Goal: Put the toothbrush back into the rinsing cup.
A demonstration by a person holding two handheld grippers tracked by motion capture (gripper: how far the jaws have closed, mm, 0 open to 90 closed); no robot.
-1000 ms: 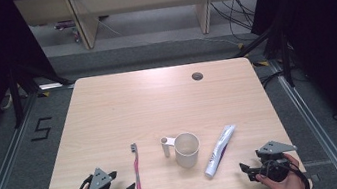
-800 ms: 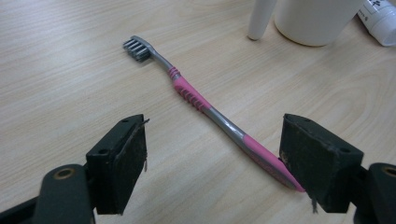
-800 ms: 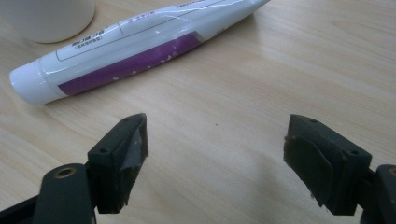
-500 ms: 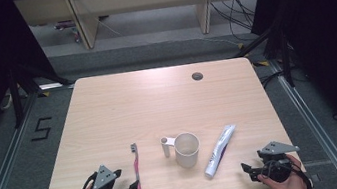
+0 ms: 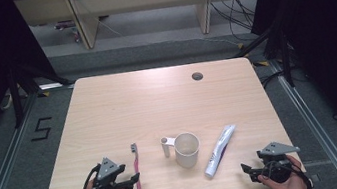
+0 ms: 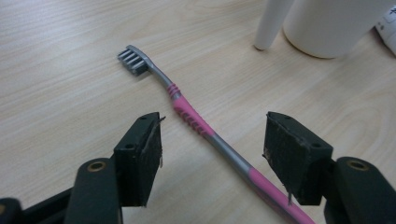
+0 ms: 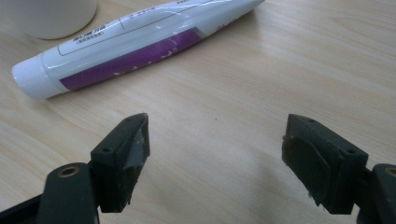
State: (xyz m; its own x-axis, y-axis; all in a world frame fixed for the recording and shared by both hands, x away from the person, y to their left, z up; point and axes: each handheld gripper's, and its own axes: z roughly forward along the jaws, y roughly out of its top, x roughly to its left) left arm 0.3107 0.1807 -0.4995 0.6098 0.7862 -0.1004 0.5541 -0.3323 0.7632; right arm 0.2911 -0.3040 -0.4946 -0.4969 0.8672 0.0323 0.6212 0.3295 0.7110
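Observation:
A pink and grey toothbrush [image 5: 136, 171] [image 6: 196, 122] lies on the wooden table [image 5: 158, 106], bristle end away from me. My left gripper [image 5: 130, 183] [image 6: 212, 161] is open and low over the table, its jaws on either side of the toothbrush handle without touching it. A white cup [image 5: 187, 149] [image 6: 327, 23] with a handle stands in the middle. A white and purple toothpaste tube [image 5: 219, 150] [image 7: 135, 42] lies to its right. My right gripper [image 5: 248, 169] [image 7: 217, 161] is open near the front right edge, short of the tube, nothing between its jaws.
A round cable hole [image 5: 197, 76] sits near the table's far edge. Shelving and cables stand on the floor beyond the table. The table's front edge runs just under both hands.
My left gripper has moved right towards the toothbrush, so its jaws now straddle the handle. The right gripper has barely shifted.

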